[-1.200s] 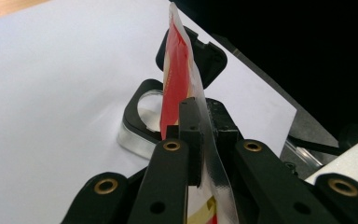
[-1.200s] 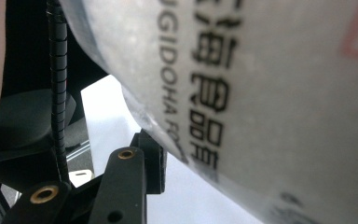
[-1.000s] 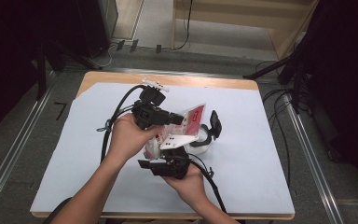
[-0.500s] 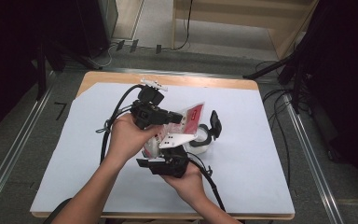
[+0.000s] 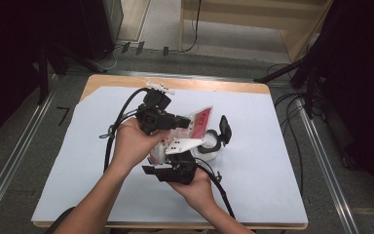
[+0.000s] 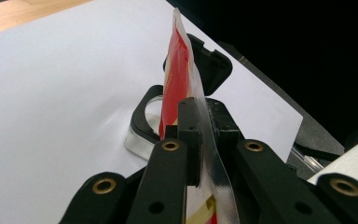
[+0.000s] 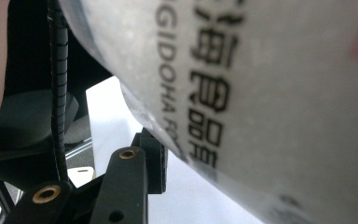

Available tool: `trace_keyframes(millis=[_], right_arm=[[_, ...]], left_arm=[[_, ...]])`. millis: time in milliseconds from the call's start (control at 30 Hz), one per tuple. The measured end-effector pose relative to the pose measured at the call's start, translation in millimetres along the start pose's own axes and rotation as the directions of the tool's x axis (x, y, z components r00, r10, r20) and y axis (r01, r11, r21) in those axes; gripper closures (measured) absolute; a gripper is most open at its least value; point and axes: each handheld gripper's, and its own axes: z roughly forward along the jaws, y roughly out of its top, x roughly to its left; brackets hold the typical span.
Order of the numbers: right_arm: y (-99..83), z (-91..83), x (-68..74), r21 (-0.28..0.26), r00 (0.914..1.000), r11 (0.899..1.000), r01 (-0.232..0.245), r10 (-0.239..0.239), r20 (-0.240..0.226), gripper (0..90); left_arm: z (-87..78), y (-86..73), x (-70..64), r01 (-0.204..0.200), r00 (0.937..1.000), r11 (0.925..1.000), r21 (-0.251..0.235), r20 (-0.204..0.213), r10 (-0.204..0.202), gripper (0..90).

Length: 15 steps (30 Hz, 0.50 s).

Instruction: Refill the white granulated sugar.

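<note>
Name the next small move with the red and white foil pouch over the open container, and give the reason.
Probably tip the red and white foil pouch a little further toward the clear round container with the black hinged lid. The left gripper is shut on the pouch's edge, the right gripper supports it from below, and its top corner sits just above the open container, lid flipped back.

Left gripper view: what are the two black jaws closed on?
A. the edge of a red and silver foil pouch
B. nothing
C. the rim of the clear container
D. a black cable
A: the left gripper has both jaws pressed against the thin edge of the red and silver foil pouch, which stands above the clear container with a black lid.
</note>
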Motion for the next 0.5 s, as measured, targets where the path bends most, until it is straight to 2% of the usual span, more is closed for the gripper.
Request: trace_keyframes(millis=[500], right_arm=[[-2.3, -0.7, -1.2, 0.004, 1.0000, 1.000, -0.006, 0.006, 0.002, 64.1]], left_arm=[[3.4, -1.0, 0.2, -0.004, 0.9999, 1.0000, -0.002, 0.010, 0.004, 86.0]])
